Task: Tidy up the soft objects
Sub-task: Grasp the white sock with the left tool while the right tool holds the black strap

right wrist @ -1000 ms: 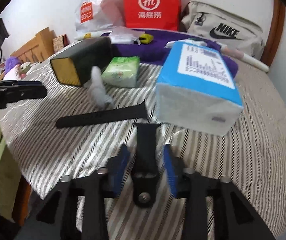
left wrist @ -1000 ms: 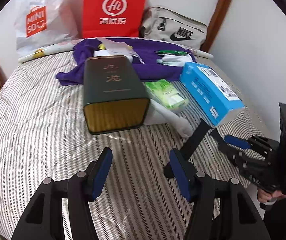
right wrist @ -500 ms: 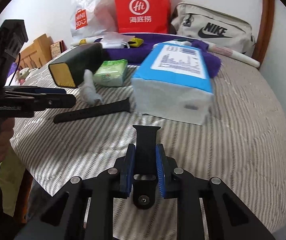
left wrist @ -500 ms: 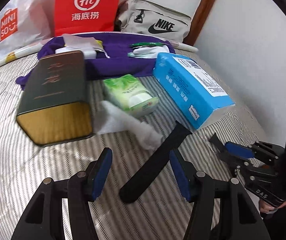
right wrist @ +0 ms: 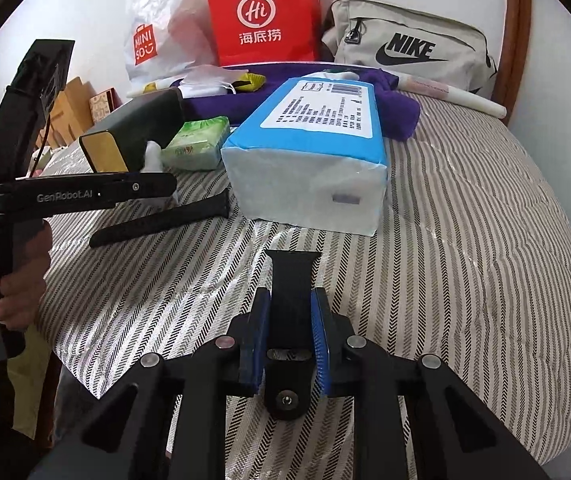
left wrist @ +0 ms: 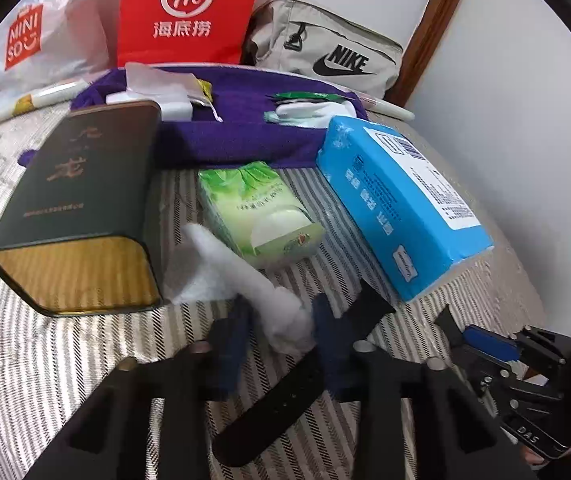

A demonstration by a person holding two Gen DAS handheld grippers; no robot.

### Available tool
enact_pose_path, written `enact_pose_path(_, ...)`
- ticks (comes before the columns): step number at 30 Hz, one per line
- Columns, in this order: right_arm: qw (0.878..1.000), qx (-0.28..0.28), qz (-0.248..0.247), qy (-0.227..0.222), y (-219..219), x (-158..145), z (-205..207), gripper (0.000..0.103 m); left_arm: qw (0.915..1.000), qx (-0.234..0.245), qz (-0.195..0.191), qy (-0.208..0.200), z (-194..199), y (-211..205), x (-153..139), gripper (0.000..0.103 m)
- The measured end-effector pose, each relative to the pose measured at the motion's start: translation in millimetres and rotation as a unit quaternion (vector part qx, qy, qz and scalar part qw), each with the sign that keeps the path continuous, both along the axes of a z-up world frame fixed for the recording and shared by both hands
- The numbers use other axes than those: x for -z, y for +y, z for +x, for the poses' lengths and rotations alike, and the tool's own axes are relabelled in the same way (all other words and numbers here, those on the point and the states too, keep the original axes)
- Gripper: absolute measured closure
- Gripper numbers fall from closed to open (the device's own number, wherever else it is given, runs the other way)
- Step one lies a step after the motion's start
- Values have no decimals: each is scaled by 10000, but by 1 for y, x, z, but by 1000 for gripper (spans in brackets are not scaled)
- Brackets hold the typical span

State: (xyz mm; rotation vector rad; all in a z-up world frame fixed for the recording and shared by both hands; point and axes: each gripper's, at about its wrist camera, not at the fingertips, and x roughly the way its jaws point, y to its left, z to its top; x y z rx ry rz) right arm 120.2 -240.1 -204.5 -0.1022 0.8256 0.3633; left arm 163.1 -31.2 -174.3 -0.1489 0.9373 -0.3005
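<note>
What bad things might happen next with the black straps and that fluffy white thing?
The left gripper straddles the white cloth with the long black strap right under it, so closing might pinch both. The right gripper holds the short black strap only by its edges, so it might slip or twist. The blue tissue pack lies close ahead and could get bumped.

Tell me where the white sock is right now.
In the left wrist view the white sock lies on the striped bedspread, between the dark tin and the green tissue pack, its end between the left gripper's fingers.
</note>
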Motion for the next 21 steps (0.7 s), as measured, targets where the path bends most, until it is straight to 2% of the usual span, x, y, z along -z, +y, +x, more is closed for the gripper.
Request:
enact_pose_path(11,9999,88,112,-88,-2,-10,-7,82,9993,-12,-265,-253,-40,27,-25,80)
enact_pose_path(15,9996,120,216,-109,-4,-17,-9,82,9985,-325,-44,-442,-54,43,-33,80)
enact_pose_path(21,9993,122,193,-283,-2,-32,-13,82,9974,-531,-172,-462,-70,67,-39,80)
